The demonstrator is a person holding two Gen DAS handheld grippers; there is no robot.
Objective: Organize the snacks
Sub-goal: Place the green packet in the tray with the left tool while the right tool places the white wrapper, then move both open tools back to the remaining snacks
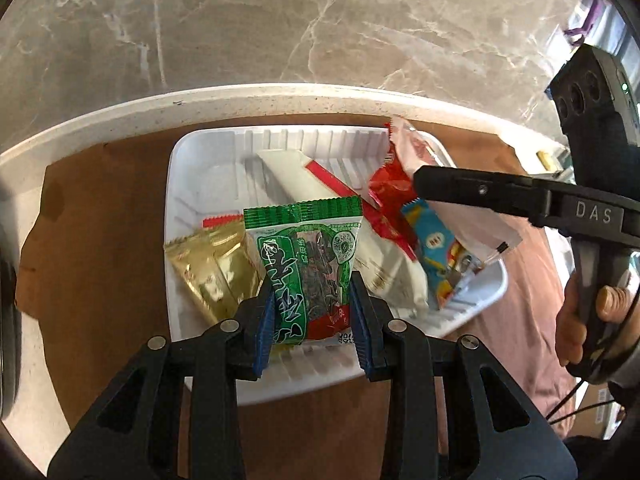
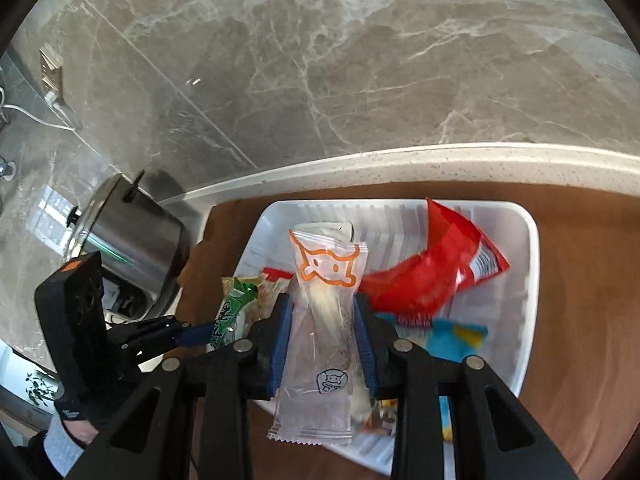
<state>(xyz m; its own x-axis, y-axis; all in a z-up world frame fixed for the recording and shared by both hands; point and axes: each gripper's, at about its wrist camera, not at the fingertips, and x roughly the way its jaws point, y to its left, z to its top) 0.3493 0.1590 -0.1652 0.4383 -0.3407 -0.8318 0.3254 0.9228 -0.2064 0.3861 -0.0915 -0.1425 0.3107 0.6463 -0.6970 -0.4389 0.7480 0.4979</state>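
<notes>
A white ribbed tray (image 1: 208, 148) sits on a brown mat and holds several snack packets. My left gripper (image 1: 314, 308) is shut on a green packet (image 1: 308, 248) held upright over the tray's near side. My right gripper (image 2: 324, 336) is shut on a clear packet with an orange cat print (image 2: 320, 320), over the tray (image 2: 528, 264). In the left wrist view the right gripper (image 1: 432, 184) comes in from the right with that packet's pale back (image 1: 476, 220) in it. A gold packet (image 1: 212, 268), a white bar (image 1: 304, 176), a red packet (image 2: 424, 276) and a blue packet (image 1: 436, 248) lie in the tray.
A steel pot with a lid (image 2: 132, 228) stands left of the tray on the white counter (image 2: 440, 160). A grey marble wall (image 1: 320, 20) rises behind. The brown mat (image 1: 104, 220) lies under the tray. A wall socket with a white cable (image 2: 52, 96) is at far left.
</notes>
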